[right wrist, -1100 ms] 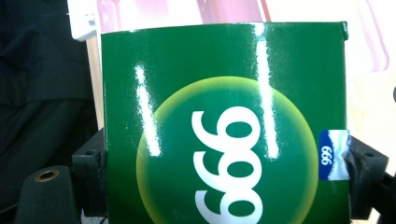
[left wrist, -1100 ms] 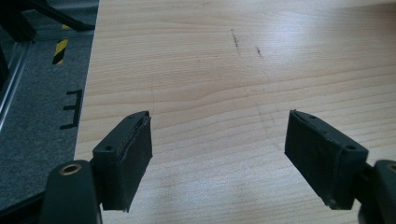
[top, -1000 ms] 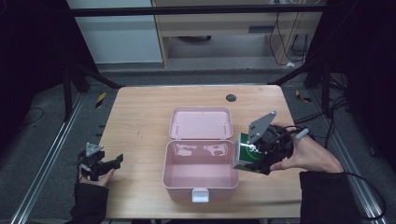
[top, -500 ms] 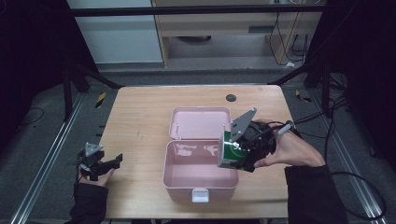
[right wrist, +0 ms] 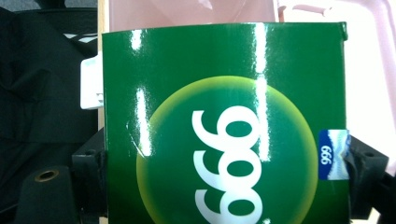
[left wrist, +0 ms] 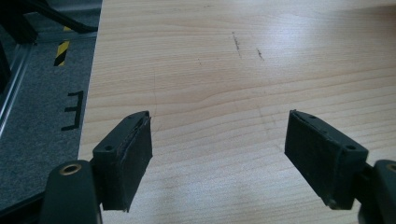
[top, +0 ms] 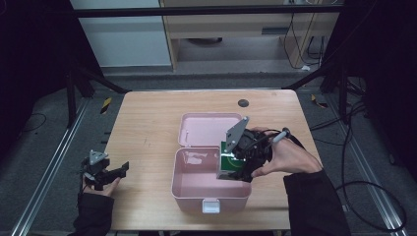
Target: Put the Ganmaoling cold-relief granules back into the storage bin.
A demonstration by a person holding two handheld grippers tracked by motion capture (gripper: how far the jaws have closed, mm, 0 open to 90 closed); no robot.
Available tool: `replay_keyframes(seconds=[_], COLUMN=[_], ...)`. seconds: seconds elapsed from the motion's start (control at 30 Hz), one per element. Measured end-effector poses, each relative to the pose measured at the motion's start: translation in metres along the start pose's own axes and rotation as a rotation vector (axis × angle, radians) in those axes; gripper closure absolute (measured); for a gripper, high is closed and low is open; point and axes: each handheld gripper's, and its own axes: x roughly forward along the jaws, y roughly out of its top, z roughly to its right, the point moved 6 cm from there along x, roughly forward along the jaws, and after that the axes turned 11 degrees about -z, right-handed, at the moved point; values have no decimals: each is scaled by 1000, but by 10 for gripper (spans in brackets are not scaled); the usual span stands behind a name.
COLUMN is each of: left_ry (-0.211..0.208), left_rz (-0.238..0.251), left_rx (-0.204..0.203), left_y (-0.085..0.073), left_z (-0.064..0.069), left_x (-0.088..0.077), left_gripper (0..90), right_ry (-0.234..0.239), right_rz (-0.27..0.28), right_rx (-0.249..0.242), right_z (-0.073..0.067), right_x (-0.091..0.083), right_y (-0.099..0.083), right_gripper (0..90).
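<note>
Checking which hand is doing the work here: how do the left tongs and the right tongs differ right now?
The left tongs stand wide open with nothing but bare table between the pads; the right tongs are shut on a green box. The left tongs sit low by the table's near left edge, while the right tongs hold their load over the right rim of the open pink case. Both have black pads and are hand-held.

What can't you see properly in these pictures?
- Green box: in the right gripper view its bottom is cut off by the picture's edge.
- Pink box: in the high view the right gripper and green box hide part of its inside.
- Small dark round thing on the table: too small to identify.
</note>
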Motion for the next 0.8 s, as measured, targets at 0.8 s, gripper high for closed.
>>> replay_keyframes(seconds=[0.8], left_ry=[3], left_rz=[5], left_rx=[-3], left_y=[0], left_z=[-1], left_x=[-1], left_gripper=[227], right_ry=[22], right_rz=[-86], right_rx=[-29], right_z=[-2], right_x=[34], right_y=[5], right_gripper=[158])
